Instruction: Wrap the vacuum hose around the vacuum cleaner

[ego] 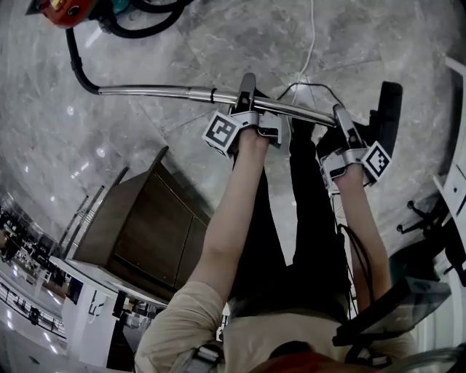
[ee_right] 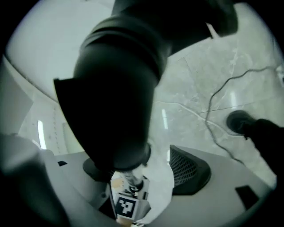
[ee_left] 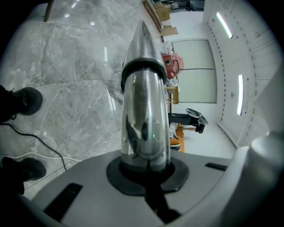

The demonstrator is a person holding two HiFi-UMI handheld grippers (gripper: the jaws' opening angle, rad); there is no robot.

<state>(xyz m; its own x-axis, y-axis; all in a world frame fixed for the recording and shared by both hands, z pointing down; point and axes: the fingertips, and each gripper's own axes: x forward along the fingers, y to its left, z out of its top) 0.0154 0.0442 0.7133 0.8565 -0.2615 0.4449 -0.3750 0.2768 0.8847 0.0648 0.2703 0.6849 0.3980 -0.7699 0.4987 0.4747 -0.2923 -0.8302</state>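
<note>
Vacuum hose (ego: 73, 60): black, curving between chrome wand (ego: 156, 91) and red cleaner (ego: 65, 11).

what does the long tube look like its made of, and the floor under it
Tube: metal by the look, likely chrome or polished steel; its mirror-bright surface reflects the room. Floor: polished grey stone or marble-look tile, with pale veins, thin seams and glossy spots of light. Whether it is real stone or an imitation, I cannot tell.
</note>
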